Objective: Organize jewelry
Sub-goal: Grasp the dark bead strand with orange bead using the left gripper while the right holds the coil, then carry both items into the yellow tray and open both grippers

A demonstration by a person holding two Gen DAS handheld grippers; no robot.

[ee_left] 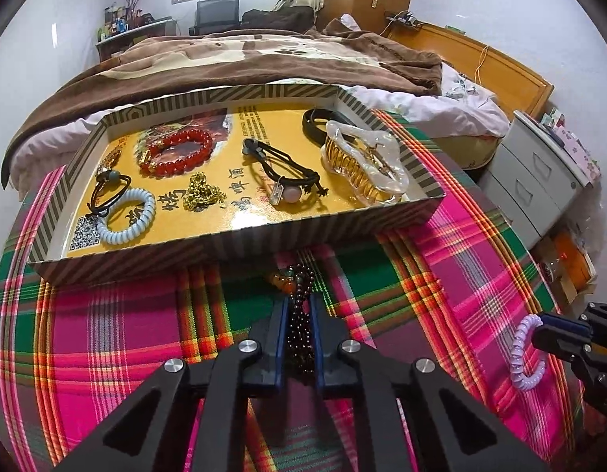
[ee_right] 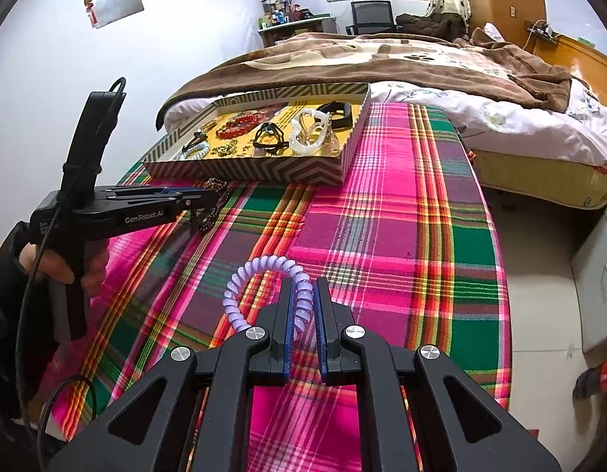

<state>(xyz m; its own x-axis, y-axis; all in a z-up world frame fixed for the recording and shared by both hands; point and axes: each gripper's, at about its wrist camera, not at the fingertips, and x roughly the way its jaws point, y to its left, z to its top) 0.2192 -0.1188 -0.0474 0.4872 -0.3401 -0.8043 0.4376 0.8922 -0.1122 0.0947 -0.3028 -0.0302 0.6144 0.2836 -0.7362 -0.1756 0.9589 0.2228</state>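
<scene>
A dark beaded bracelet (ee_left: 299, 330) with a few orange beads is pinched between the pads of my left gripper (ee_left: 298, 306), just in front of the tray's near wall. From the right wrist view it dangles as a loop (ee_right: 209, 214) from that gripper (ee_right: 211, 196) over the plaid cloth. My right gripper (ee_right: 305, 289) is shut on a lilac spiral hair tie (ee_right: 260, 265), whose loop sticks out to the left of the fingers. The striped tray (ee_left: 240, 242) with a yellow floor holds a red bead bracelet (ee_left: 177, 151), a gold chain (ee_left: 203, 194) and a pale blue coil tie (ee_left: 126, 216).
The tray also holds black cord hair ties (ee_left: 280, 169), a clear hair claw (ee_left: 366, 161) and a black band (ee_left: 319, 122). A plaid cloth (ee_right: 382, 216) covers the table. A bed with a brown blanket (ee_left: 244, 63) lies behind, and grey drawers (ee_left: 539, 181) stand at the right.
</scene>
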